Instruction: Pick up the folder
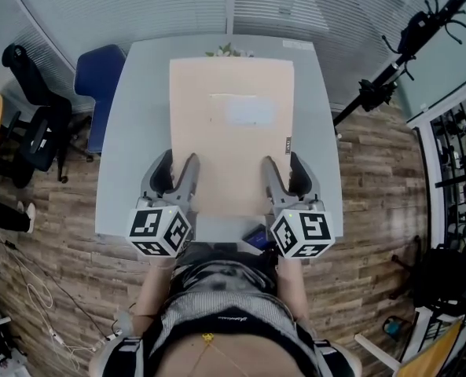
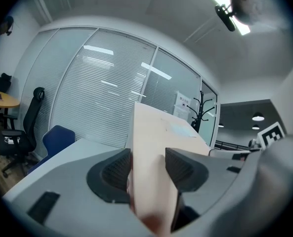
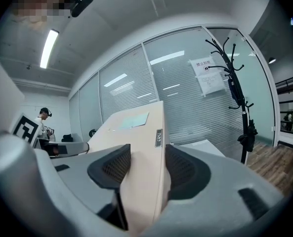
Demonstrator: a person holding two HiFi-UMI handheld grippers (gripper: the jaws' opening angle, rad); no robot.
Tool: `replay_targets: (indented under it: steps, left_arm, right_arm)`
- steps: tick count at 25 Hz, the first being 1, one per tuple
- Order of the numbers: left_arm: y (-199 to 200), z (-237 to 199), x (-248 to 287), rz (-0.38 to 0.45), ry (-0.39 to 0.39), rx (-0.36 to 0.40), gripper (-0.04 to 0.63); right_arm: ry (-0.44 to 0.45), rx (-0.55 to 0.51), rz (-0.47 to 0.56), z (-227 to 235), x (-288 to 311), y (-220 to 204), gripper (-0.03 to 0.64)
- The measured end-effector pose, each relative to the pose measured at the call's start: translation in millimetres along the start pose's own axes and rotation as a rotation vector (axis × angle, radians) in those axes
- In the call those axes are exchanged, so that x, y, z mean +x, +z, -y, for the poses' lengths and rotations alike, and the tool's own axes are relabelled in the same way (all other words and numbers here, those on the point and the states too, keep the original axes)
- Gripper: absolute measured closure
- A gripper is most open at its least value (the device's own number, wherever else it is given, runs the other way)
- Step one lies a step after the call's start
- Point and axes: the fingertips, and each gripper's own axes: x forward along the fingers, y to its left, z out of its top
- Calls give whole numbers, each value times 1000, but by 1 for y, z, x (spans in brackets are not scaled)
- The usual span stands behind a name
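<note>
A large beige folder is held up over the grey table, flat side toward my head camera. My left gripper is shut on its near left edge and my right gripper is shut on its near right edge. In the left gripper view the folder stands edge-on between the dark ribbed pads. The right gripper view shows the same thick beige folder squeezed between both pads, with a small label strip on its spine. A pale sticker sits on its face.
A blue chair stands at the table's far left, with black office chairs beyond. A black stand leans at the right. A person in a headset stands far off. A coat rack is by the glass wall.
</note>
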Motion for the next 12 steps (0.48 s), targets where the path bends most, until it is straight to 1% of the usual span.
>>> replay_targets:
  steps: [12]
  left_arm:
    - [3,-1,0,14,5,-9,383]
  right_arm:
    - [0,-28,13,-3,0,8,399]
